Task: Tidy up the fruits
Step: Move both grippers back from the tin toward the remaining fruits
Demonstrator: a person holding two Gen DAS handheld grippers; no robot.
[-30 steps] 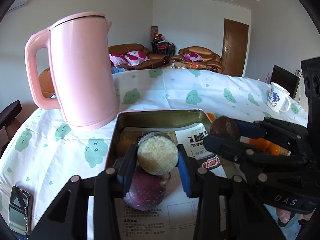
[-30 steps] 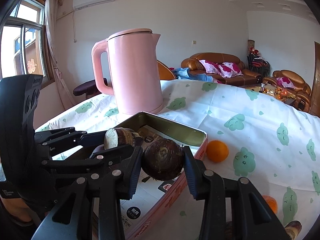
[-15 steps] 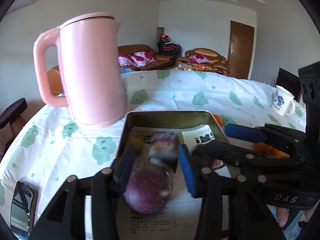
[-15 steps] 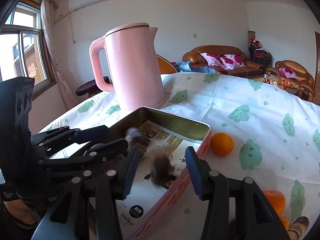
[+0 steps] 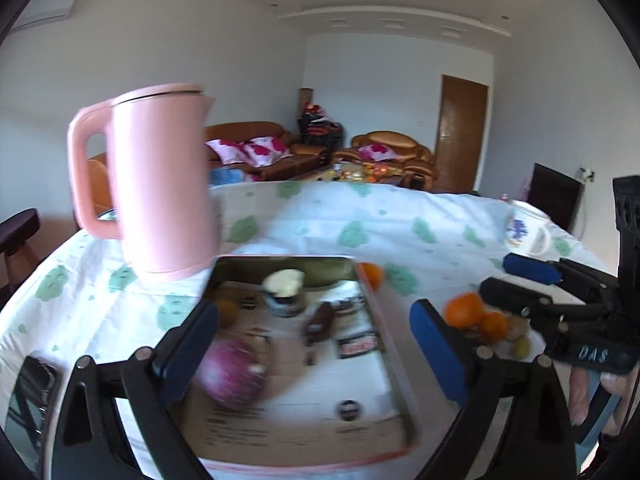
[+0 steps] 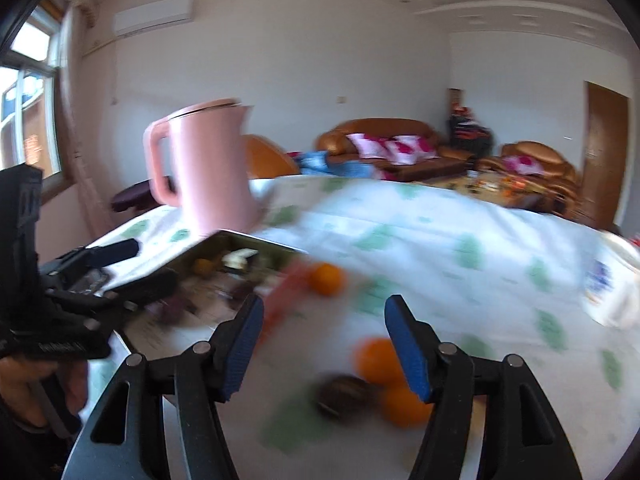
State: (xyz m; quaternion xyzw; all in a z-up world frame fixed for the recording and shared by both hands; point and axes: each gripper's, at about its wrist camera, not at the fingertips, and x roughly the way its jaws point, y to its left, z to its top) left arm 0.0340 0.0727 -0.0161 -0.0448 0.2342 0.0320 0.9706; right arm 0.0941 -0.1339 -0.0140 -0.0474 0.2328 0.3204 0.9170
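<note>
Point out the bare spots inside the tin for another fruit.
The tin has bare paper along its near edge, right of the purple fruit. Its far end is crowded: the cut taro and a dark piece.

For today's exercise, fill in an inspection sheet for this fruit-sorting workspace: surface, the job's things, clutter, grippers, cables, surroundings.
Surface: table under a white tablecloth with green prints.
Job's things: metal tin lined with printed paper, holding a purple round item, a cut pale-faced piece and a dark piece; loose oranges and a brown round item on the cloth.
Clutter: pink kettle, mug, phone.
Grippers: left gripper and right gripper both opening, nothing between the pads.
Cables: nothing seen.
Surroundings: sofas, wooden door, window.
</note>
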